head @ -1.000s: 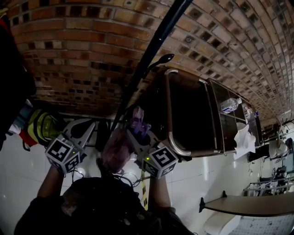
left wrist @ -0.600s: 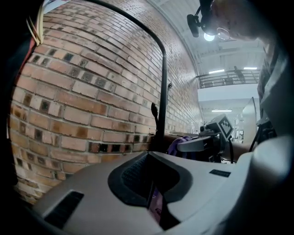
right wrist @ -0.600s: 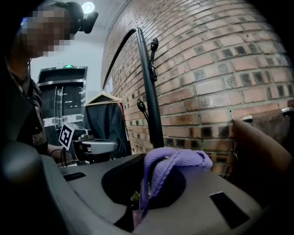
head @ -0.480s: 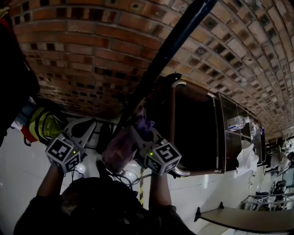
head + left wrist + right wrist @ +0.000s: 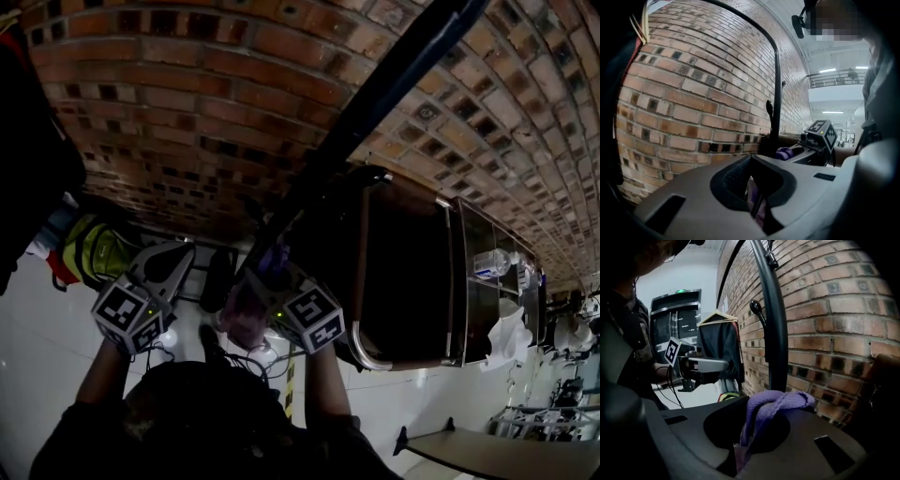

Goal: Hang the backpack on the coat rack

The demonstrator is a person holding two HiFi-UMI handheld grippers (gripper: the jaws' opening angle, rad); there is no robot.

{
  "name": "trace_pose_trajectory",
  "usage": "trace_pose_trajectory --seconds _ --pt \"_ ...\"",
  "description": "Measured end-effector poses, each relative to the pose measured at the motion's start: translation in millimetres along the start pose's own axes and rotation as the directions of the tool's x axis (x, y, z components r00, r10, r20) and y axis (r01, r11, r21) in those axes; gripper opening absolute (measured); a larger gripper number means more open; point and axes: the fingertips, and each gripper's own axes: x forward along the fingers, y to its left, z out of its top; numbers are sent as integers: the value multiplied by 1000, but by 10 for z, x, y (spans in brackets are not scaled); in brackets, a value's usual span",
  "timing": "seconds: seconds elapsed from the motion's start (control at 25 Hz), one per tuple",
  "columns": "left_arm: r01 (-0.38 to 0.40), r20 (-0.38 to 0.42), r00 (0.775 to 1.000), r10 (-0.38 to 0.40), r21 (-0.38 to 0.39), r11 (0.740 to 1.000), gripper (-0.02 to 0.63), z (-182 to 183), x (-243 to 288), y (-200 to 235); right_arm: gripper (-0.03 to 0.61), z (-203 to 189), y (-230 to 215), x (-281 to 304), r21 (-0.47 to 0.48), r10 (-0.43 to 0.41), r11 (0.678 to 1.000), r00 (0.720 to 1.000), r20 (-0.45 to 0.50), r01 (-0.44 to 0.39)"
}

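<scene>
The right gripper (image 5: 269, 267) is clamping the backpack's (image 5: 242, 319) purple strap (image 5: 776, 404) just beside the pole (image 5: 375, 108), its pink body dangling below, while the left gripper (image 5: 176, 258), jaws nearly together, is hovering farther from the pole.

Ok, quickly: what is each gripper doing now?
Left gripper: closed on pink fabric.
Right gripper: closed on the purple strap.

Most of backpack (image 5: 242, 317) hidden behind right hand-held gripper (image 5: 271, 272); coat rack pole (image 5: 375, 94) cut off at top edge.
</scene>
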Motion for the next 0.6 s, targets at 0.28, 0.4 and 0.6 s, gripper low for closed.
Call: trace_pose_trajectory --seconds 0.28,0.4,0.6 --pt "8 -16 1000 -8 -11 1000 40 -95 -26 6 12 -300 45 212 -20 -6 1000 999 -52 5" --pt "13 -22 1000 -13 -11 1000 40 -144 -46 -15 12 -325 29 234 -10 -22 1000 1000 2 22" --pt "26 -37 999 -27 -13 1000 40 -247 -109 -101 12 -444 -43 219 97 -78 993 994 82 70"
